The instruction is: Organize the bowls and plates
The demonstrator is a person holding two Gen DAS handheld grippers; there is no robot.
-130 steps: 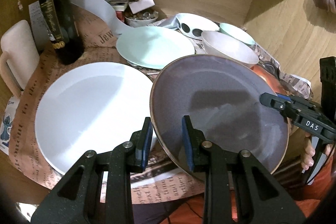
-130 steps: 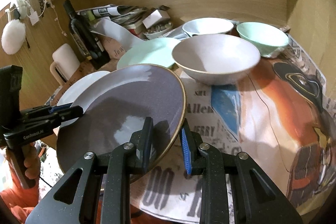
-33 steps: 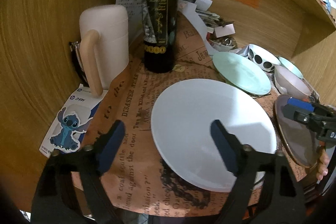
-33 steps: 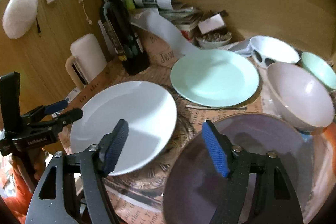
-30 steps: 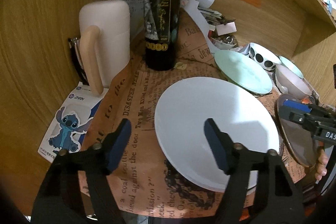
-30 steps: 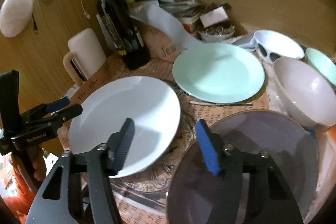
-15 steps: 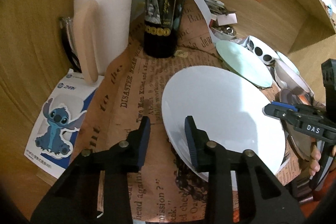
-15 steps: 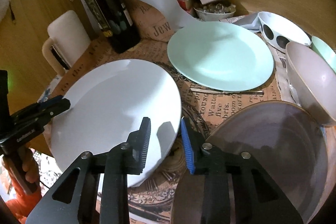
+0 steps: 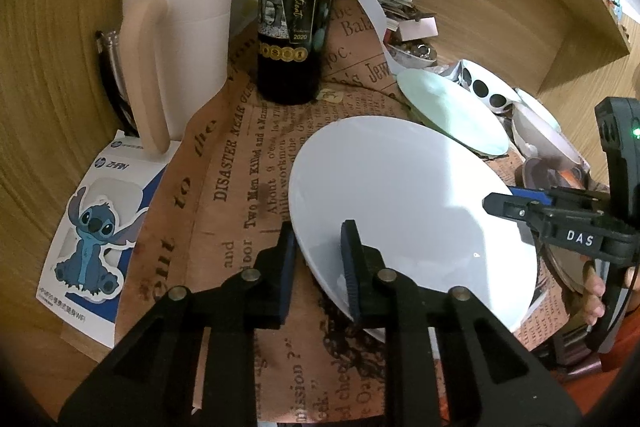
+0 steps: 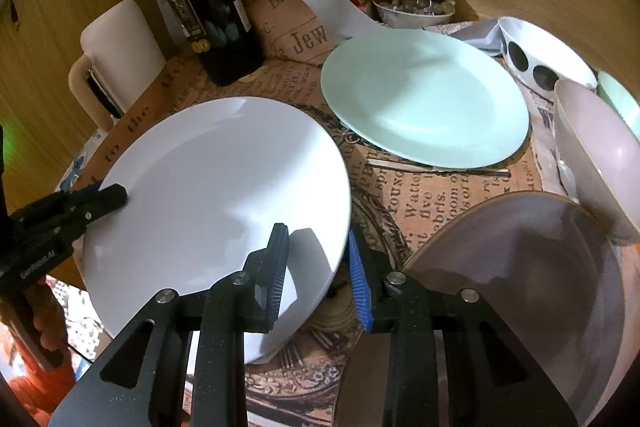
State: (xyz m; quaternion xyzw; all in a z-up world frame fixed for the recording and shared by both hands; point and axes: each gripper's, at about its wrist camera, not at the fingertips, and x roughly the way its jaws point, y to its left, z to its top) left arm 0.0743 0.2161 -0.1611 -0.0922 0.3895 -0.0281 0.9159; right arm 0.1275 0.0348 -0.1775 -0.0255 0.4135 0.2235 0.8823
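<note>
White plate (image 9: 404,195): in the left wrist view it lies on newsprint paper (image 9: 240,183) covering the counter, its near-left rim pinched by the left gripper (image 9: 318,261), whose fingers have just closed on it.
Right gripper (image 9: 496,203): clamped on the far right rim.
Wine bottle (image 9: 296,7): upright behind the plate, a cream jug (image 9: 180,39) to its left.
Right wrist view: right gripper (image 10: 318,267) fingers have just closed across the white plate's (image 10: 216,187) right edge; left gripper (image 10: 116,193) grips the opposite rim.
Mint plate (image 10: 424,99): behind, apart.
Grey plate (image 10: 520,287): near right.
Pale bowl (image 10: 596,155): just beyond the grey plate.
</note>
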